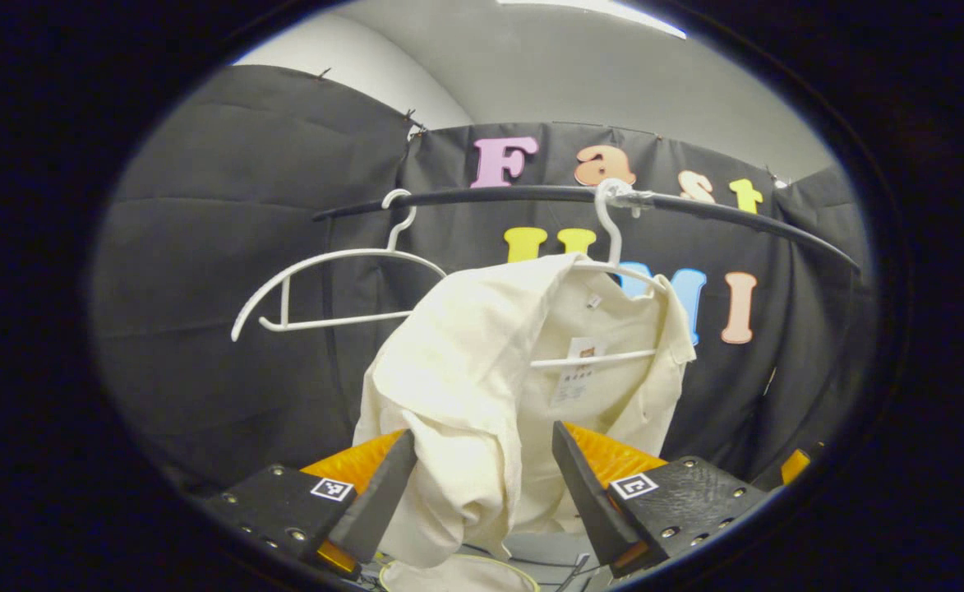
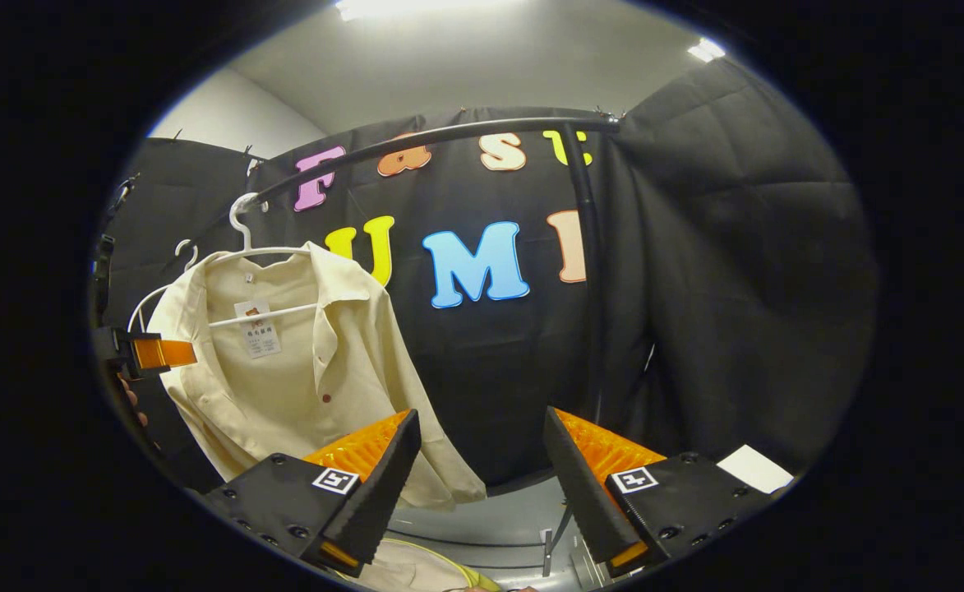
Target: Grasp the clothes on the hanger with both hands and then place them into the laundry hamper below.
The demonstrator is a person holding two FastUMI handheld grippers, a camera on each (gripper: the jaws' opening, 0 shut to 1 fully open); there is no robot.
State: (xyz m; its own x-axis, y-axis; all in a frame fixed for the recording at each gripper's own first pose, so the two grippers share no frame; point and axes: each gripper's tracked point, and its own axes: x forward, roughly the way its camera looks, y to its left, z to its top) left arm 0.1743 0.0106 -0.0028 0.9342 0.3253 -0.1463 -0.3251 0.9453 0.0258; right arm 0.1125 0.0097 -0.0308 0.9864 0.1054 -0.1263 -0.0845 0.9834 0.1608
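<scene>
A cream shirt [image 1: 523, 362] hangs on a white hanger [image 1: 613, 247] from the black rail [image 1: 695, 205]. In the left gripper view my left gripper [image 1: 482, 485] is open and close to the shirt. A fold of the sleeve hangs loosely between its wide-apart fingers, and neither finger presses on it. The right gripper view has the shirt [image 2: 284, 362] at the left, with my left gripper [image 2: 153, 353] at the shirt's left edge. My right gripper [image 2: 482, 469] stands open with nothing between its fingers, to the right of the shirt's hem. The laundry hamper's rim [image 1: 457, 567] shows below the shirt.
An empty white hanger [image 1: 325, 288] hangs on the rail left of the shirt. The rail [image 2: 449, 136] meets a black upright post [image 2: 584, 271] at its right end. Black cloth walls close the booth behind and on both sides. The hamper's rim [image 2: 424, 567] lies below my right gripper.
</scene>
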